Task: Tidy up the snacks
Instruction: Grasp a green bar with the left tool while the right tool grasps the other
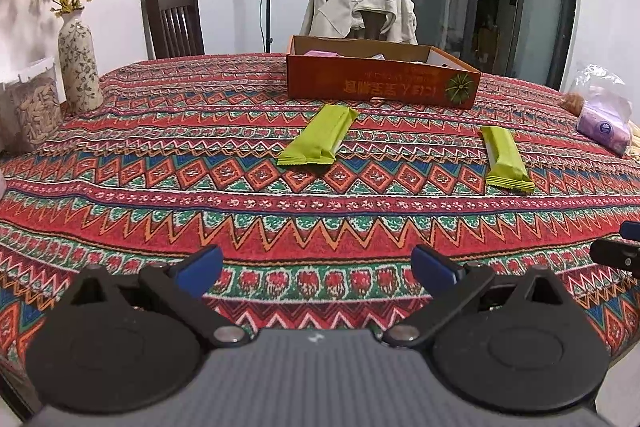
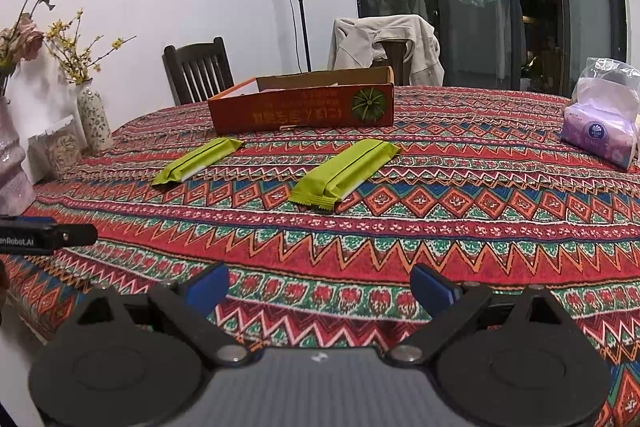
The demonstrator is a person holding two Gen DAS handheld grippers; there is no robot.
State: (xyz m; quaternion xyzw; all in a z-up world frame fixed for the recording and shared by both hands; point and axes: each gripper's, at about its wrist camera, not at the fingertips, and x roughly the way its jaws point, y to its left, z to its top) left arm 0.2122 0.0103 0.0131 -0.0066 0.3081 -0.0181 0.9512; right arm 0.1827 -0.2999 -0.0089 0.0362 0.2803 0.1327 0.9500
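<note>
Two green snack bars, one [image 1: 318, 135] to the left and one [image 1: 507, 160] to the right, are laid flat on the worktop [image 1: 320, 223] just before the orange box [image 1: 380, 79]. Left tool [image 1: 316, 269] and right tool [image 2: 319, 289] are held wide open, nothing between the jaws. Risk noted: thin, slick wrappers may be skidded along or the patterned cloth pinched if the pads are brought in too low.

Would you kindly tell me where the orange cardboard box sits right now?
In both wrist views the orange cardboard box sits mid-table on the patterned tablecloth, just beyond the two green snack bars, before the jacket-draped chair.
</note>
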